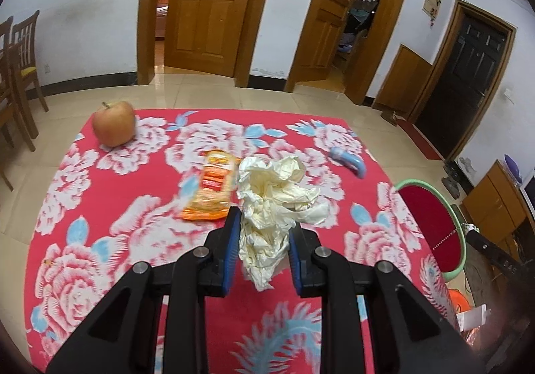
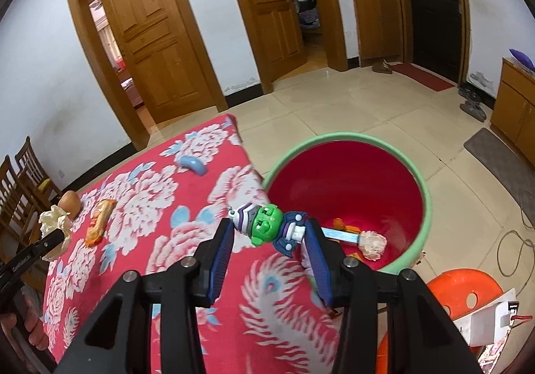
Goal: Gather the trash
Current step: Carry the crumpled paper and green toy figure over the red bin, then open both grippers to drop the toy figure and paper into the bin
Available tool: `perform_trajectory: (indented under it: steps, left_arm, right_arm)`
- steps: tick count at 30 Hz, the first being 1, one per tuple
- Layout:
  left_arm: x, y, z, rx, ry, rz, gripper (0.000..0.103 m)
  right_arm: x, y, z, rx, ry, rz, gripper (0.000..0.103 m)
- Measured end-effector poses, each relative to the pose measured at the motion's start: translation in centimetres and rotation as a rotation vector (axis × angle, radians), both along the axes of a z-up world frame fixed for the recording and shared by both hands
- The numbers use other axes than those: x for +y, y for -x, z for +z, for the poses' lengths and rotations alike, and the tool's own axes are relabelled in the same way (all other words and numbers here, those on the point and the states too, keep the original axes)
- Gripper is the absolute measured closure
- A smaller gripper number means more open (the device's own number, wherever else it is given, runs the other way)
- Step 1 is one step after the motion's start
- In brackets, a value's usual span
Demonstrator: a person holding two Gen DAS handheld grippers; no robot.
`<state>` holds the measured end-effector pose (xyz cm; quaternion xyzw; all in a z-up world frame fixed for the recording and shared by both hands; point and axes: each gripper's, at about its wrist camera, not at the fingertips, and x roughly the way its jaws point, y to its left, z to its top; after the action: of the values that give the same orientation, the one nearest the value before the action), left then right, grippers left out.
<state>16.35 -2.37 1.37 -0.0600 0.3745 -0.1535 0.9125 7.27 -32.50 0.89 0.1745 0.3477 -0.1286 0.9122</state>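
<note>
Left wrist view, from left to right: an apple [image 1: 113,123] sits at the far left corner of the table [image 1: 133,223] with its red flowered cloth, an orange snack wrapper [image 1: 210,190] lies near the middle, and the left gripper [image 1: 264,233] pinches a crumpled cream tissue [image 1: 271,203] between its blue pads. A blue curved object [image 1: 349,161] lies near the far right edge. Beyond the right edge stands the green-rimmed red bin [image 1: 434,223]. Right wrist view: the right gripper [image 2: 269,233] clamps a green-faced toy figure [image 2: 267,223] above the table's right edge, beside the bin, which already holds some scraps.
</note>
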Motion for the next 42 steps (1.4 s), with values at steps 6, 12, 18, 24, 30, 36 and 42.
perform_trajectory:
  steps: [6,12,18,24,30,36,42]
  left_arm:
    - [-3.3,0.3,0.1,0.008,-0.007,-0.048,0.077]
    - [-7.0,0.4,0.1,0.018,-0.027,-0.105,0.077]
    - [-10.2,0.2,-0.1,0.025,-0.044,-0.158,0.077]
    - [-12.9,0.1,-0.3,0.034,-0.055,-0.203,0.077]
    - [-15.0,-0.1,-0.8,0.047,-0.068,-0.235,0.077]
    - [-17.1,-0.1,-1.3,0.058,-0.081,-0.272,0.077]
    - [-19.7,0.0,-1.7,0.067,-0.081,-0.328,0.077]
  right_arm:
    - [-2.3,0.5,-0.7,0.001,-0.028,-0.033,0.056]
    - [-4.2,0.6,-1.6,0.004,-0.062,-0.061,0.056]
    - [-6.0,0.5,-2.6,0.017,-0.088,-0.090,0.056]
    - [-7.2,0.0,-3.5,0.036,-0.105,-0.101,0.055]
    - [-7.8,0.4,-3.4,0.024,-0.100,-0.097,0.052]
    - [-8.3,0.8,-3.0,0.011,-0.115,-0.103,0.048]
    - [-8.8,1.8,-2.5,-0.010,-0.115,-0.129,0.042]
